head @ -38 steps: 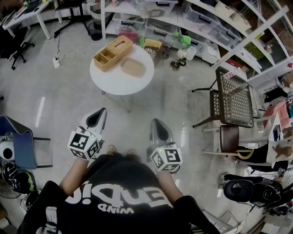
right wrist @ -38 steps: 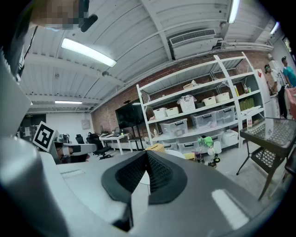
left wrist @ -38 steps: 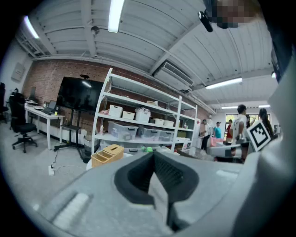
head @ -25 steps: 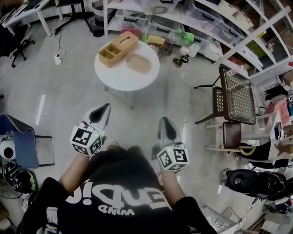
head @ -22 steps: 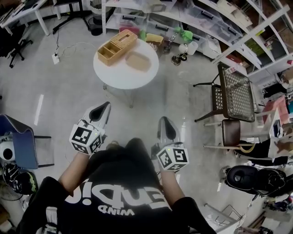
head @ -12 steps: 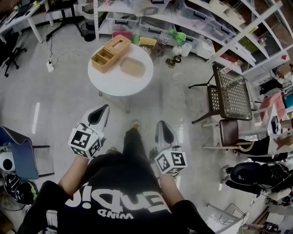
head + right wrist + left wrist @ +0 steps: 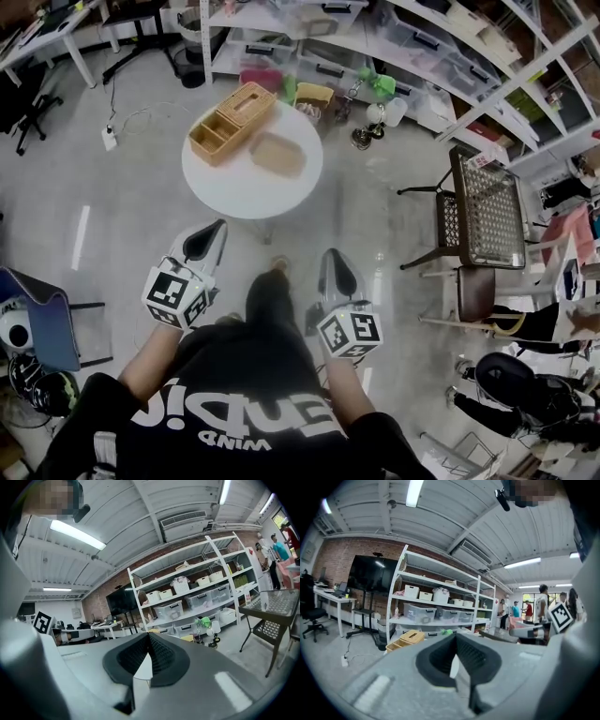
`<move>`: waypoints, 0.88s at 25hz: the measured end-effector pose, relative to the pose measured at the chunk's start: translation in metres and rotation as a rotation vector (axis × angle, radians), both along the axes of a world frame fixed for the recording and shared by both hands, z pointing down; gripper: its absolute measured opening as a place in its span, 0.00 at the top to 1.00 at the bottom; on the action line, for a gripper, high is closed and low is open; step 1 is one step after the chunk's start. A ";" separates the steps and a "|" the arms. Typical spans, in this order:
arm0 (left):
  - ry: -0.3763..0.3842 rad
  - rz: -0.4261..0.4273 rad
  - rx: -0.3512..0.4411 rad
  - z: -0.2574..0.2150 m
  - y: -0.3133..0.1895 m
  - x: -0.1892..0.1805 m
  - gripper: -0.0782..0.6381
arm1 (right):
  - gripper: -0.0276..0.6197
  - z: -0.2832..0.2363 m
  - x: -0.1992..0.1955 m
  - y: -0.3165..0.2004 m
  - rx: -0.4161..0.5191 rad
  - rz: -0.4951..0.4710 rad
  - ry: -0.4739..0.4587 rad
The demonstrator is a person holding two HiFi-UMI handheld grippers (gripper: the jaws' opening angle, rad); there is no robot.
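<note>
we held our left gripper (image 7: 212, 233) and right gripper (image 7: 330, 259) clenched empty, both well short of the round white table (image 7: 246, 189).

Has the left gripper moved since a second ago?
Yes. In the head view, the left gripper has come forward, nearer the edge of the round white table.

White table (image 7: 234, 192), tan box (image 7: 232, 122); left hand-held gripper (image 7: 217, 228) and right hand-held gripper (image 7: 328, 254) grey with black-and-white markers (image 7: 174, 296).
</note>
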State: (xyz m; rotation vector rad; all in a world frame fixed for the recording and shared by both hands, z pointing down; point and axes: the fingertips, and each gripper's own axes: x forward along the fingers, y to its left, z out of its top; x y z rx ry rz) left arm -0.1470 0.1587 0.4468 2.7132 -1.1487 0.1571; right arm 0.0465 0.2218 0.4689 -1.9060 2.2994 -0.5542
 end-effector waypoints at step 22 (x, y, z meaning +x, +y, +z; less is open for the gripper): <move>-0.038 -0.121 -0.008 -0.011 -0.198 0.097 0.89 | 0.96 -0.002 0.094 -0.225 -0.031 -0.167 -0.046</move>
